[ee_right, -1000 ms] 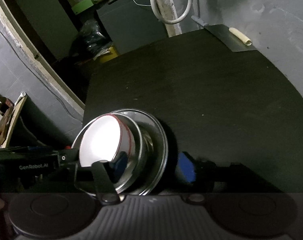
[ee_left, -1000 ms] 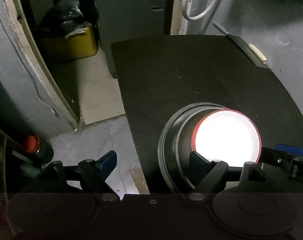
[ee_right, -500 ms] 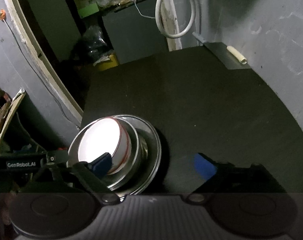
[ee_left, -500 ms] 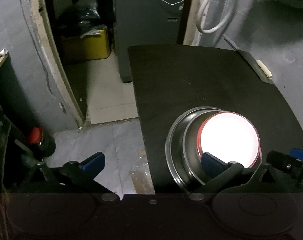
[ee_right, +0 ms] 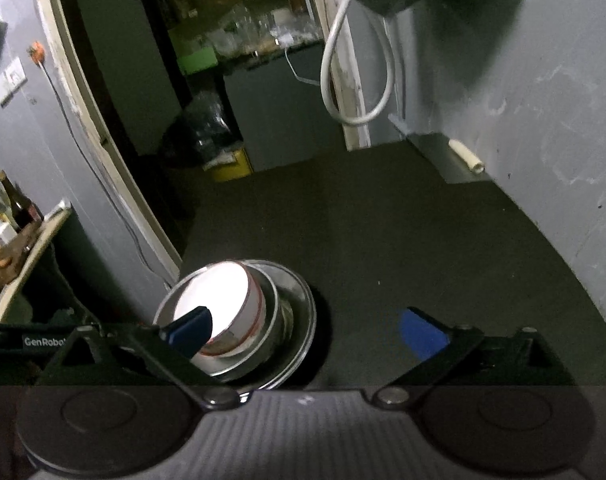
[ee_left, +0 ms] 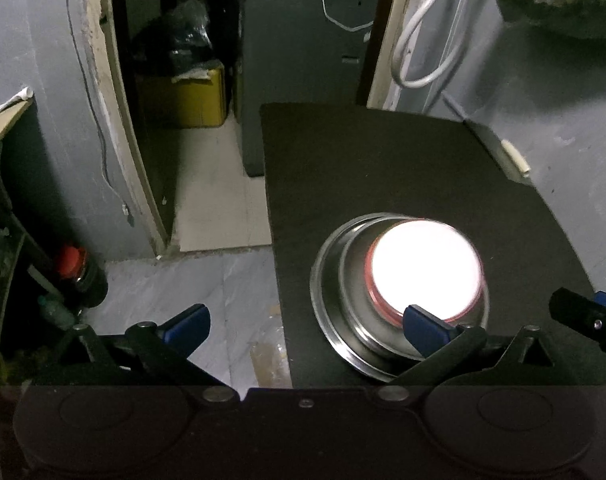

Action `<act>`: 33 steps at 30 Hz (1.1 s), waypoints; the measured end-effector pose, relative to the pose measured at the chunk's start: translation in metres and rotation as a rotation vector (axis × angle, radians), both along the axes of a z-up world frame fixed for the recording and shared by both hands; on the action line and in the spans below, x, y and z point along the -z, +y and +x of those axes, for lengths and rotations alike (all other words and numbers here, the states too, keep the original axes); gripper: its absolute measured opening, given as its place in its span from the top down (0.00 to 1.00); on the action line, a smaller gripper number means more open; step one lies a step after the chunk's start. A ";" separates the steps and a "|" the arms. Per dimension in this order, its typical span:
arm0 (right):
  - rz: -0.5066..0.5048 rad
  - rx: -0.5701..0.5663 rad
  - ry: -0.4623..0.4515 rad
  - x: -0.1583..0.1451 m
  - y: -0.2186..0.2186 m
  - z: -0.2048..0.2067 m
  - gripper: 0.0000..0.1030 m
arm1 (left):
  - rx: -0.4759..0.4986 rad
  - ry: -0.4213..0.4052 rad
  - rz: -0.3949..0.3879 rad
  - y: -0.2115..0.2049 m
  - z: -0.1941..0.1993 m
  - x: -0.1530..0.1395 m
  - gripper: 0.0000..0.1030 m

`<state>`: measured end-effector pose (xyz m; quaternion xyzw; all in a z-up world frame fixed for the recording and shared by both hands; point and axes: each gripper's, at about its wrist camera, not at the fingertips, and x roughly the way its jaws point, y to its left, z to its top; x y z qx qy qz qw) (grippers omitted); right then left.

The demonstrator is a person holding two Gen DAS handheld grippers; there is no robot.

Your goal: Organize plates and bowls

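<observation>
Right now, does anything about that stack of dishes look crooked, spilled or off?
The stack looks tidy: the white bowl nests in the steel bowl on the steel plate, nothing spilled. Only oddity: it sits near the black table front-left corner.

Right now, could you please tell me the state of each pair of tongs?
Left tongs: open, holding nothing.
Right tongs: open, holding nothing.

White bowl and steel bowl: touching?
Touching. The right wrist view shows the white bowl nested inside the steel bowl, which sits on the steel plate.
</observation>
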<state>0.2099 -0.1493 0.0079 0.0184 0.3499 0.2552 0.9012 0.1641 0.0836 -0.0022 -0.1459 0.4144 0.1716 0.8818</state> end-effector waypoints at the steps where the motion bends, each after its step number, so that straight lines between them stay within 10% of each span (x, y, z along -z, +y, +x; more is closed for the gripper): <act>1: 0.011 -0.003 -0.011 -0.002 -0.003 -0.003 0.00 | -0.004 -0.013 0.005 -0.004 -0.004 -0.003 0.01; 33: 0.154 -0.109 -0.193 -0.013 -0.065 -0.066 0.00 | -0.113 -0.258 0.145 -0.096 -0.093 -0.046 0.01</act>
